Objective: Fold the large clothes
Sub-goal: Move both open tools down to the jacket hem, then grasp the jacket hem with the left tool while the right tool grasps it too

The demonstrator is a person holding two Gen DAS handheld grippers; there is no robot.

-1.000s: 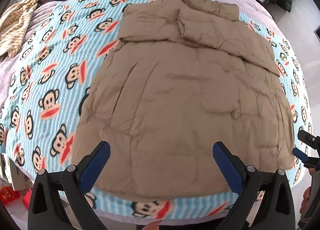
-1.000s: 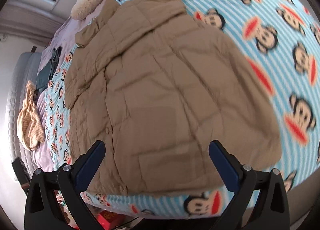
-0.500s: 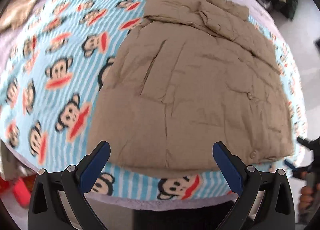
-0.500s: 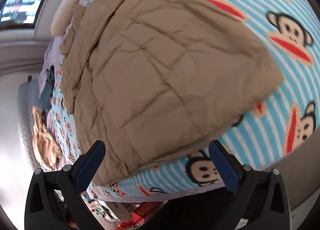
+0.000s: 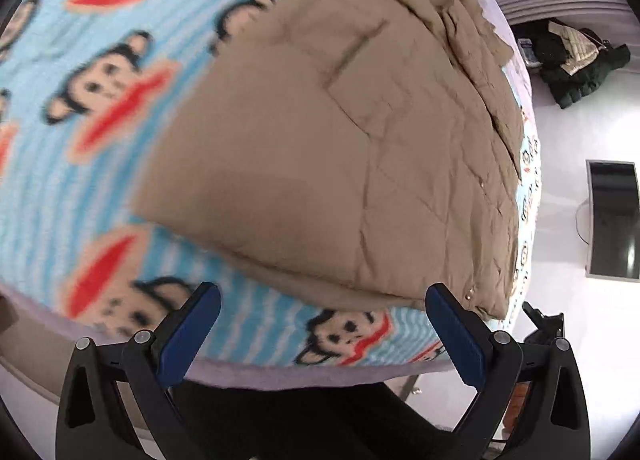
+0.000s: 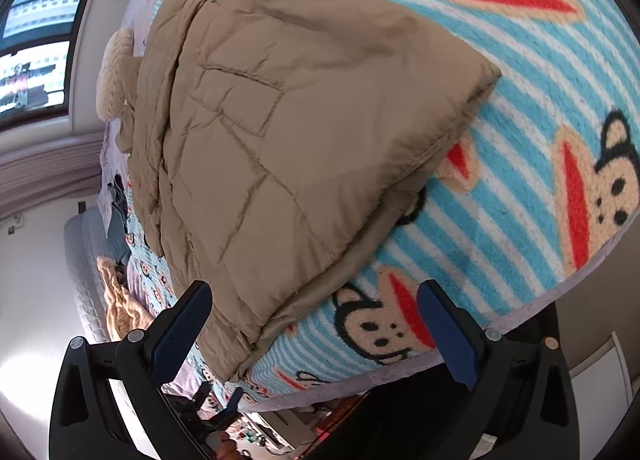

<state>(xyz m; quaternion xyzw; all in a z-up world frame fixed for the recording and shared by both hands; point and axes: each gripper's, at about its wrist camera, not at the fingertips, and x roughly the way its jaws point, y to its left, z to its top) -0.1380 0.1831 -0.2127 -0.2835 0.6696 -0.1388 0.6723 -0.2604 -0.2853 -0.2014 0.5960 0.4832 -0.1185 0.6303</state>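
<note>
Bed [image 6: 592, 272]: covered by monkey-print striped blanket [image 5: 80, 188].
On blanket: tan quilted jacket [image 5: 360, 164], lying flat.
Near headboard end: cream pillow [image 6: 114, 76].

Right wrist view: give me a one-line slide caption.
Open right tool poised at the near hem of a tan quilted jacket lying on a monkey-print blanket.

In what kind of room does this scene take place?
Most likely a bedroom at home. A tan quilted jacket lies on a bed covered by a blue striped monkey-print blanket, a cream knitted pillow sits near the far end, and a window is behind.
</note>
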